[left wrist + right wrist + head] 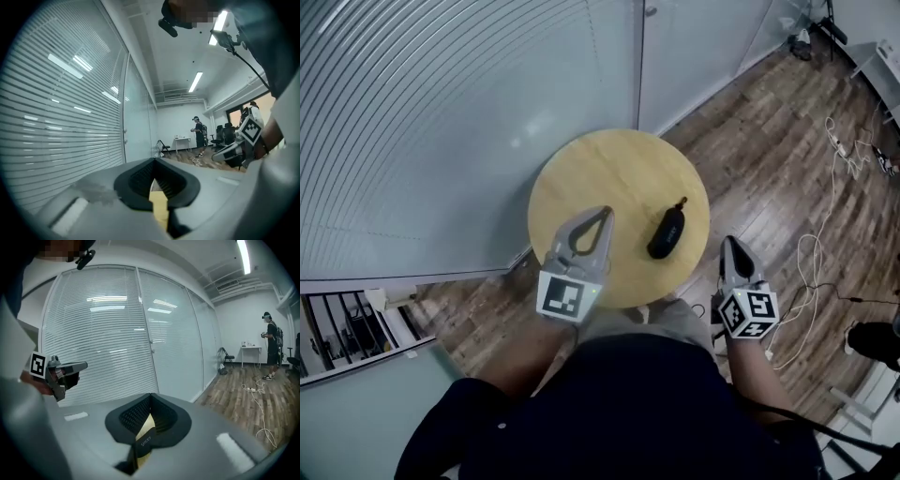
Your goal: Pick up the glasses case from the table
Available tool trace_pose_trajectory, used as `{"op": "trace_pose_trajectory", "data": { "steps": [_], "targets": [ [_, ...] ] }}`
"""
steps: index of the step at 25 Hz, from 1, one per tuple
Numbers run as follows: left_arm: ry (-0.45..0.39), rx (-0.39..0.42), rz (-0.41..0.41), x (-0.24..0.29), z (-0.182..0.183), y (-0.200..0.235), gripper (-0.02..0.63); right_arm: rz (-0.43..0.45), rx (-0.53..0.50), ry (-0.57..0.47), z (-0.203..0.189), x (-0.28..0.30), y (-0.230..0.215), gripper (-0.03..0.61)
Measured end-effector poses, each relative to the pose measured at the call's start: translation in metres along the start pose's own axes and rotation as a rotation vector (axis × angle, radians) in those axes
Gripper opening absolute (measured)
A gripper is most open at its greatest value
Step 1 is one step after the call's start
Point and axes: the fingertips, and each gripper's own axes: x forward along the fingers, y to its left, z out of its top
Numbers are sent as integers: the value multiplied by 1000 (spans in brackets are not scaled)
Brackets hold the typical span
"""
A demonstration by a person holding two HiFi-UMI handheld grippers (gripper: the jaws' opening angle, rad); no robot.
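Note:
The black glasses case point(667, 232) lies on the right half of the round wooden table point(591, 178), with a small loop at its far end. My left gripper point(606, 212) hovers over the table's near left part, just left of the case, its jaw tips touching and nothing between them. My right gripper point(728, 242) is off the table's right edge, near and right of the case, also shut and empty. In the left gripper view the left gripper point(154, 160) shows closed tips, with the yellow table top below. In the right gripper view, the right gripper point(151, 394) looks the same.
A glass wall with blinds point(441, 112) stands behind the table. White cables point(811, 253) trail over the wooden floor on the right. A railing point(347, 328) shows at lower left. A person point(271, 345) stands far back by a white desk point(251, 348).

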Motion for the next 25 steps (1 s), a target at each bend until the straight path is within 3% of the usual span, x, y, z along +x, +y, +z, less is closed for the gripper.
{"op": "trace_pose_trajectory", "data": {
  "steps": [7, 17, 22, 25],
  "targets": [
    [61, 12, 123, 20, -29, 30, 3, 128, 14, 103, -35, 55, 3, 8],
    [187, -54, 147, 53, -109, 52, 3, 180, 24, 253, -113, 129, 5, 12],
    [224, -74, 148, 68, -144, 62, 3, 172, 83, 345, -158, 154, -1, 209],
    [251, -89, 163, 70, -164, 71, 3, 175, 144, 379, -181, 165, -4, 264]
  ]
}}
